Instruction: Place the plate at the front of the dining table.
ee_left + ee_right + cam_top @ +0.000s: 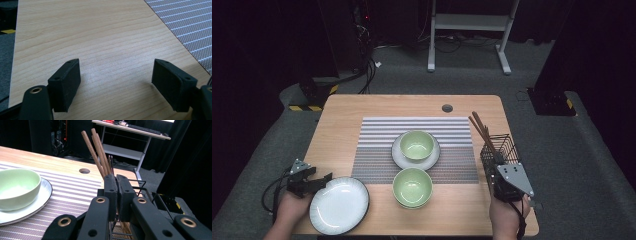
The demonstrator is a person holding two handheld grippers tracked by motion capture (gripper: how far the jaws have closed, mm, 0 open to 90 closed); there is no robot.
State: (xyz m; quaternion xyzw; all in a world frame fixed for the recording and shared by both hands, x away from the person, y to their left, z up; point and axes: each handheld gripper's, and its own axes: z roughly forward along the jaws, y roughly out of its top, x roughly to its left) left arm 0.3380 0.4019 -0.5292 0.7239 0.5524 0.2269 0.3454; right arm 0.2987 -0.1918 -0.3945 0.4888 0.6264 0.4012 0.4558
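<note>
A person works at a wooden table (342, 112) with a hand-held gripper in each hand. The right gripper (116, 192) is at the wire basket (501, 150) on the table's right edge, its fingers (110, 191) pressed together down among the wooden chopsticks (96, 150) that lean out of that basket; whether a stick is caught between the pads cannot be told, since the fingers hide whatever lies between them.

The left gripper (116, 83) hovers low at the near left corner, fingers (66, 83) spread wide over bare wood with nothing between them. From above it sits just beside the rim of an empty white plate (339, 205), and whether it touches that rim cannot be told.

A striped placemat (377, 135) covers the middle of the table. On it stands a pale green bowl (417, 145) set in a white plate (399, 157). A second green bowl (412, 186) rests at the mat's near edge, between the empty plate and the basket. A round cable hole (447, 108) shows near the far edge.
</note>
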